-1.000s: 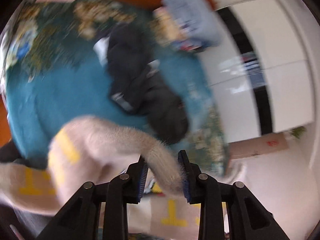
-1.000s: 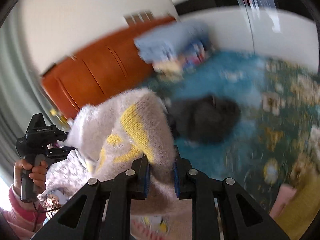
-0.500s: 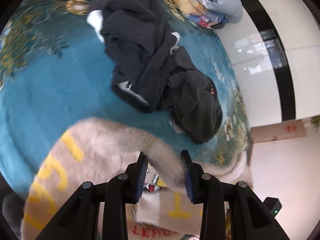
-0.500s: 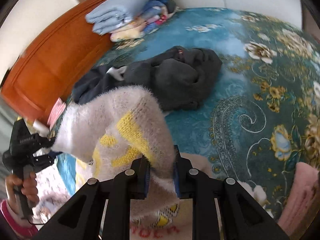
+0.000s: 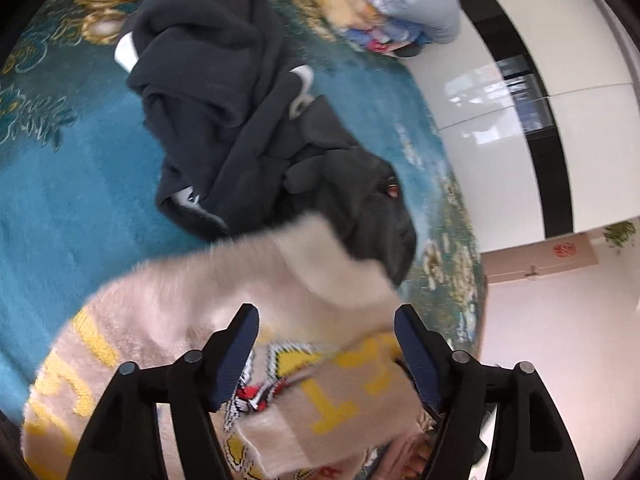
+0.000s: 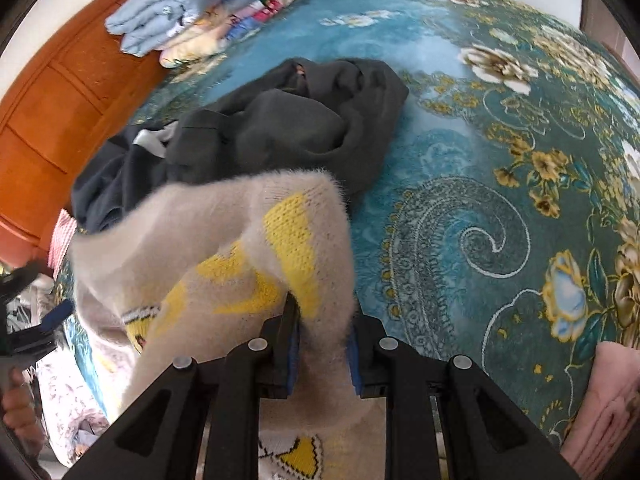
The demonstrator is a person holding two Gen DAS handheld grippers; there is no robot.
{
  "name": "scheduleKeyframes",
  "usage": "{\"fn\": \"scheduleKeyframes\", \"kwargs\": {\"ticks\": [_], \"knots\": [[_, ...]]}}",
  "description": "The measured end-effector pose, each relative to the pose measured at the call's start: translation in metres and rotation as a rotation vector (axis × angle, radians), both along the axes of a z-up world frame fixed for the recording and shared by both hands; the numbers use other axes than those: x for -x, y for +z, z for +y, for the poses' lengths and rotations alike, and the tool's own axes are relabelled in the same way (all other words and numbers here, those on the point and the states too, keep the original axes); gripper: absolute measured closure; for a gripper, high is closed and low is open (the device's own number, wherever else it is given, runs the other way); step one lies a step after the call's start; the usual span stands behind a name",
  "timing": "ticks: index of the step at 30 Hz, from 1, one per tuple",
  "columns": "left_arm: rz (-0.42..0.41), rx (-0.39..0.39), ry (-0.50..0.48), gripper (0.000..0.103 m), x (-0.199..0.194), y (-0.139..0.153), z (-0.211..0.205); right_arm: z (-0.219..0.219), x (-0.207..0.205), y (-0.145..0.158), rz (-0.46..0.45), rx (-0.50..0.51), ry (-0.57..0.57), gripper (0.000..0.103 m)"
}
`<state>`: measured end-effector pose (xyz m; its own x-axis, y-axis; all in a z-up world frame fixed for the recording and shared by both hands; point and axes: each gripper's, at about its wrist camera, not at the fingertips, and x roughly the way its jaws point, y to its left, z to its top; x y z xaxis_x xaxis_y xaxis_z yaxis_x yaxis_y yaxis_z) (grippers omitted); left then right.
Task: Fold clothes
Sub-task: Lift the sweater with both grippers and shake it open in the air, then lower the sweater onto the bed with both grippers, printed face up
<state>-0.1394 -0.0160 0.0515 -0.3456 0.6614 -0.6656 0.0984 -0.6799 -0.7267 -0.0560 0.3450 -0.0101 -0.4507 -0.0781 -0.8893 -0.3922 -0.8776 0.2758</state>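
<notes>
Fuzzy beige sweater with yellow lettering lies at the near edge of the bed, part flat, part draped over itself. The top layer looks like a sleeve or side panel laid across the body, so my read is mid-fold, first flap going down.

Right tongs are narrow and clamped on a bunched ridge of the knit. The fabric rises from the pads and arches toward the left, so this grip likely carries the fold edge and keeps it from sliding (fuzzy knit, probably slippery in bulk).

Left tongs stand wide. Their jaws have just been opening, and the sweater lies below and between them with neither pad pressing on it. Reads as a release: that end is where it should lie.

Dark grey clothes are heaped just beyond the sweater, touching or nearly touching its far edge, probably next in the queue. Stack of folded blankets sits at the far end by the wooden headboard, well apart.

A hand shows at the right view's left edge.
</notes>
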Motion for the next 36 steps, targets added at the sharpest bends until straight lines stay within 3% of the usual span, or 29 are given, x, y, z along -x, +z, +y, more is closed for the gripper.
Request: {"fn": "scheduleKeyframes", "kwargs": {"ticks": [5,10,13,14,19,20,23,25,28,31,33,36], "knots": [[0.035,0.018,0.005,0.024,-0.023,0.007,-0.014,0.002,0.008,-0.010,-0.036,-0.003,-0.007,0.081],[0.005,0.076,0.021,0.024,-0.055,-0.016,-0.034,0.002,0.008,-0.004,-0.026,-0.030,0.000,0.066],[-0.031,0.082,0.043,0.024,-0.073,-0.032,-0.047,0.003,0.004,0.011,0.008,-0.054,0.009,0.055],[-0.043,0.076,0.052,0.024,-0.077,-0.036,-0.052,0.004,0.003,0.016,0.020,-0.066,0.012,0.047],[-0.056,0.058,0.107,0.024,-0.092,-0.043,-0.074,0.009,-0.013,0.059,0.128,-0.147,-0.002,0.044],[-0.050,0.057,0.117,0.024,-0.093,-0.042,-0.077,0.005,-0.018,0.069,0.159,-0.171,0.014,0.042],[-0.028,0.063,0.124,0.024,-0.095,-0.038,-0.083,-0.019,-0.030,0.084,0.213,-0.217,0.119,0.020],[-0.020,0.093,0.124,0.024,-0.095,-0.037,-0.085,-0.046,-0.035,0.083,0.217,-0.242,0.237,0.020],[-0.028,0.107,0.132,0.024,-0.097,-0.040,-0.094,-0.106,-0.048,0.066,0.221,-0.401,0.469,0.020],[-0.037,0.118,0.159,0.024,-0.100,-0.042,-0.106,-0.141,-0.049,0.046,0.196,-0.597,0.622,0.020],[-0.040,0.117,0.176,0.024,-0.101,-0.043,-0.112,-0.154,-0.041,0.028,0.151,-0.789,0.689,0.020],[-0.037,0.114,0.192,0.024,-0.102,-0.042,-0.116,-0.160,-0.026,0.012,0.126,-0.956,0.781,0.020]]}}
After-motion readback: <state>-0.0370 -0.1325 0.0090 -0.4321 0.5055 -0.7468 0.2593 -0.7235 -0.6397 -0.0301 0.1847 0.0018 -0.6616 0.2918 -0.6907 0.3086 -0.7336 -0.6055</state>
